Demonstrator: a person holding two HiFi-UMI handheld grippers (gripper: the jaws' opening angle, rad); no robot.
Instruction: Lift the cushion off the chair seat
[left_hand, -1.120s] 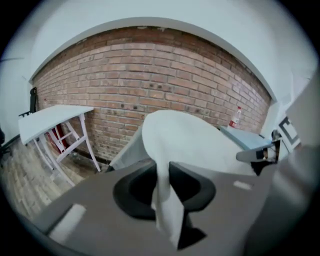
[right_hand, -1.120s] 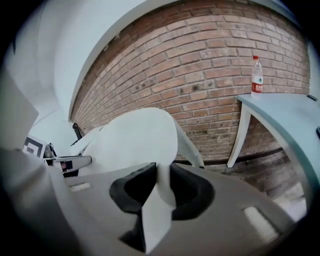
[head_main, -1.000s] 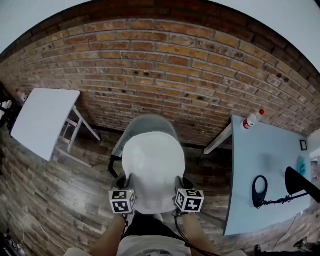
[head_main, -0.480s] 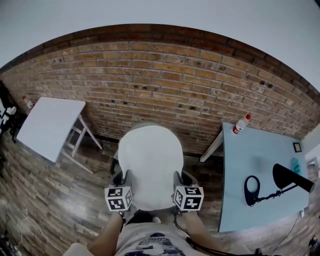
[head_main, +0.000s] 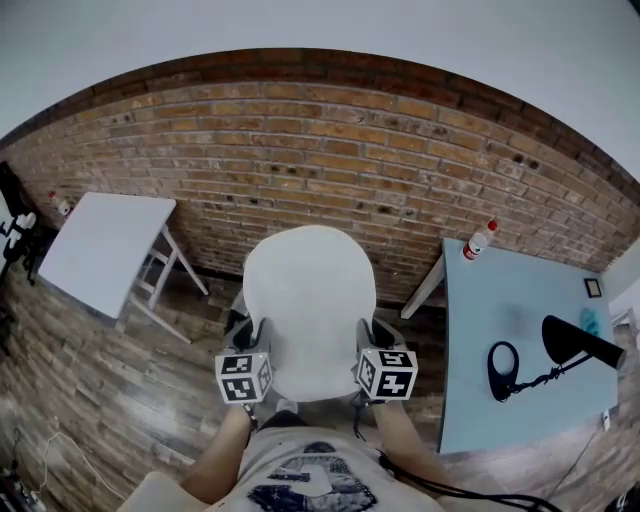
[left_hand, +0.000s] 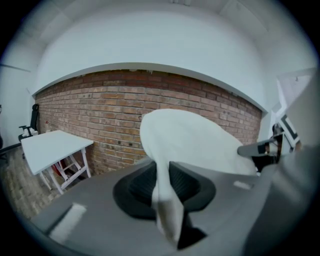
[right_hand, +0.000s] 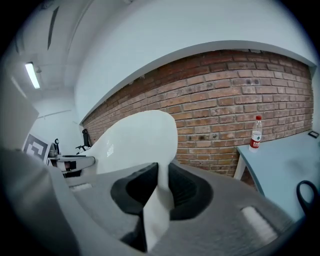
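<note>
Two grippers hold one white, egg-shaped, smooth-surfaced cushion (head_main: 310, 300) by its near edge. The left gripper (head_main: 253, 338), at 7 o'clock on the cushion, has its jaws narrowed onto a thin pinched fold of the white cover. The cushion is held in the air at frame centre, unwrinkled and unmarked, in front of the red brick wall (head_main: 330, 150). The right gripper (head_main: 372, 336), at 5 o'clock, clamps a similar fold.

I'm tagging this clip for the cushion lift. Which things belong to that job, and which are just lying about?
In the job: cushion; left gripper and right gripper, both clamped on its edge.
Lying about: white table; blue table; bottle.
</note>
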